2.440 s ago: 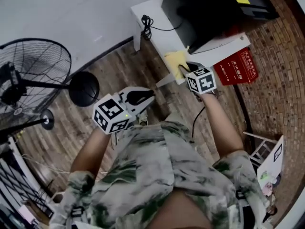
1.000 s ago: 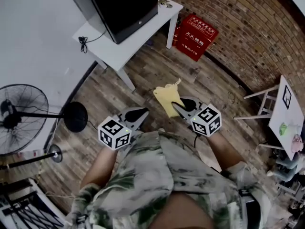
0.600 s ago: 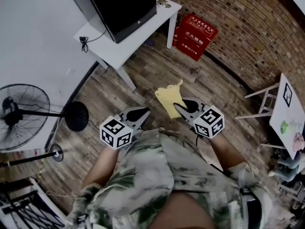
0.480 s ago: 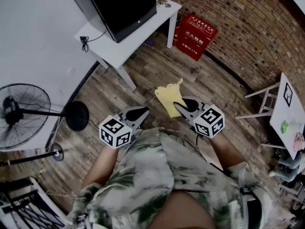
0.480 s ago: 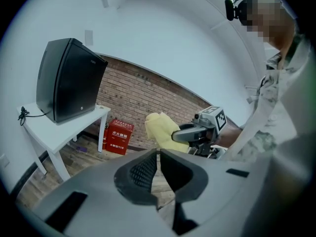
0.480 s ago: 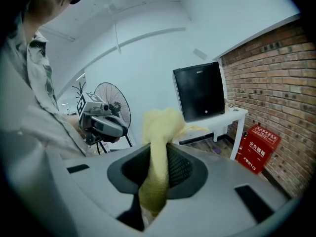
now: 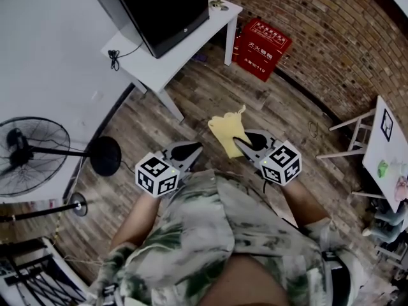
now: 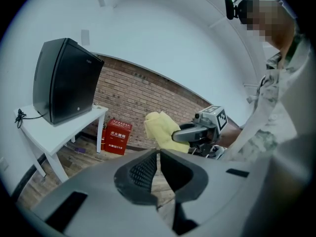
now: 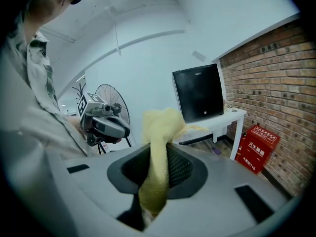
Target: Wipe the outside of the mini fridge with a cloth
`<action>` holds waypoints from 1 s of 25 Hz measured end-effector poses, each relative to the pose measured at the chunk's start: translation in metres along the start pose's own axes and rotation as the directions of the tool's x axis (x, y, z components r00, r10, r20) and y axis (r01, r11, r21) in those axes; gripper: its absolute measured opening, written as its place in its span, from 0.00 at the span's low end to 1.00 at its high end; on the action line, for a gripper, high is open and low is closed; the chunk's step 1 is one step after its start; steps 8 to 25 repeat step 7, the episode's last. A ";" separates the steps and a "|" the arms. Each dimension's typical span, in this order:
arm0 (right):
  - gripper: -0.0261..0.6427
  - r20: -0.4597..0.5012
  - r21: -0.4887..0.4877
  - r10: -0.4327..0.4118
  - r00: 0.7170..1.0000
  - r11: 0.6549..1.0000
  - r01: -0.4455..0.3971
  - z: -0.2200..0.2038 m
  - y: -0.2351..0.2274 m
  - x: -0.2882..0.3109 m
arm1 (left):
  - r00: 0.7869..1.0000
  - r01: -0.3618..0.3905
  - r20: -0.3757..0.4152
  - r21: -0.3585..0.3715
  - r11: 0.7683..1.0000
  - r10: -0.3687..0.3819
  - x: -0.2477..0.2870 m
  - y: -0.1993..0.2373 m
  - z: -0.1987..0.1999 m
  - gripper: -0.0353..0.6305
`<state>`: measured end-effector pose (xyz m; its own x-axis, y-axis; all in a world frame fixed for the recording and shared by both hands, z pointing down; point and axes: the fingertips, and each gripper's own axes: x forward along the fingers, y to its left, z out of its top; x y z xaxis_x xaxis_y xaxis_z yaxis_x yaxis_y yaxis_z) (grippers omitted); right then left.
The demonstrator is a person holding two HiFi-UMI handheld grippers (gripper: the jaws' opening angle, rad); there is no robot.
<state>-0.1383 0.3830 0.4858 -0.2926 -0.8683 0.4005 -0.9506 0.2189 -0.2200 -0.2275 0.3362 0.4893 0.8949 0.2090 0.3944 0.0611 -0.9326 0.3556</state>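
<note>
Clamping the cloth (image 7: 225,127), the right gripper (image 7: 237,143) hides its lower end. The left gripper (image 7: 195,148) beside it is closed, empty. The fridge (image 7: 167,10), top cut off, stands well ahead.

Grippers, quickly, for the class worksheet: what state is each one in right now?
Left gripper: closed, holding nothing.
Right gripper: closed on the yellow cloth.
</note>
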 end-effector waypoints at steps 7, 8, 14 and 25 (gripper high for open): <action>0.18 -0.014 0.008 -0.004 1.000 1.000 0.004 -0.005 -0.001 -0.006 | 1.000 0.018 -0.011 -0.013 1.000 -0.018 0.007 -0.004 -0.004 0.11; 0.18 -0.014 0.008 -0.004 1.000 1.000 0.004 -0.005 -0.001 -0.006 | 1.000 0.018 -0.011 -0.013 1.000 -0.018 0.007 -0.004 -0.004 0.11; 0.18 -0.014 0.008 -0.004 1.000 1.000 0.004 -0.005 -0.001 -0.006 | 1.000 0.018 -0.011 -0.013 1.000 -0.018 0.007 -0.004 -0.004 0.11; 0.18 -0.014 0.008 -0.004 1.000 1.000 0.004 -0.005 -0.001 -0.006 | 1.000 0.018 -0.011 -0.013 1.000 -0.018 0.007 -0.004 -0.004 0.11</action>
